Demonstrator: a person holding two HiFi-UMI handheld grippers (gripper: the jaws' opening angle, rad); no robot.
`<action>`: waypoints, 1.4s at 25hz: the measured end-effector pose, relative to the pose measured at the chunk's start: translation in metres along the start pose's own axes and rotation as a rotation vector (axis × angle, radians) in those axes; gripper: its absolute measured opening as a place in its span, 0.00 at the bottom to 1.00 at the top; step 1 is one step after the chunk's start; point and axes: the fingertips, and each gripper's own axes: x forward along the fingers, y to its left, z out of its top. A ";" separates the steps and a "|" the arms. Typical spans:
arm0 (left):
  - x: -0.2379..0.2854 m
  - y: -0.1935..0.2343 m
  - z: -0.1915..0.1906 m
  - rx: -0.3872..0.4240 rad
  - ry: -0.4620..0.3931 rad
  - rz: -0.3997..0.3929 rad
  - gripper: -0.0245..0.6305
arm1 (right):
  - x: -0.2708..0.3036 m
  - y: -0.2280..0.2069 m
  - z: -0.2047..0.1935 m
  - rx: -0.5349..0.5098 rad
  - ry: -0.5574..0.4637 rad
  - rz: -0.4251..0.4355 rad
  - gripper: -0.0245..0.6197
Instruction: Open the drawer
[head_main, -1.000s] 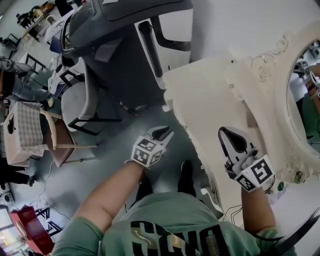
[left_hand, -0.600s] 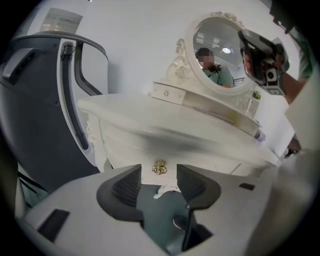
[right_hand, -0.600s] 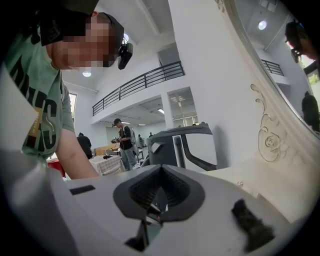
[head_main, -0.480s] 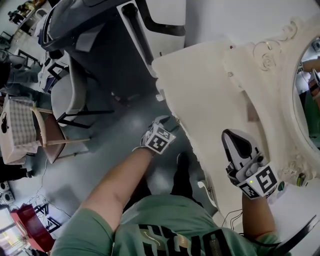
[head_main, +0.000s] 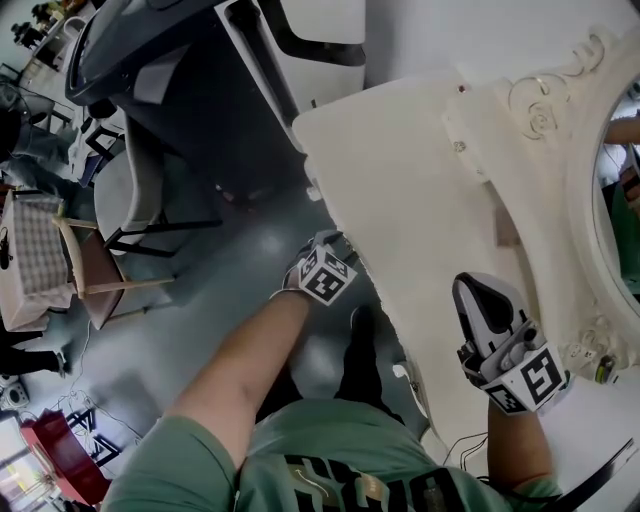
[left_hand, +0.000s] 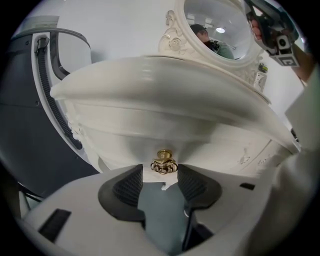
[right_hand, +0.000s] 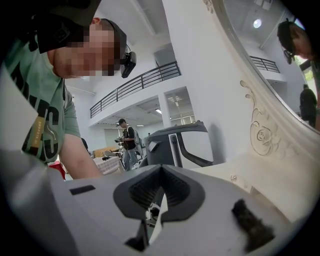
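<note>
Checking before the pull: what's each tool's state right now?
Left tool: open, just opened, ornate gold metal knob at its tips, ungripped.
Right tool: closed, empty.

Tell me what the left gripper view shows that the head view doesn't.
Left gripper view only: the brass knob, sitting between the tips of the left gripper's jaws, which have just been opening; the pads don't touch it. Head view only: the wooden chair and the person's left arm. Both: the white table and the right gripper over it.
</note>
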 end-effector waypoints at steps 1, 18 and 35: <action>0.001 0.000 0.000 0.006 -0.001 0.001 0.37 | -0.001 -0.001 0.000 0.002 -0.001 -0.003 0.05; 0.003 -0.005 0.001 0.068 0.025 -0.003 0.23 | 0.001 0.009 -0.001 -0.009 0.004 0.007 0.05; -0.015 0.001 -0.022 0.068 0.059 0.015 0.23 | 0.005 0.018 0.009 -0.010 -0.015 0.011 0.05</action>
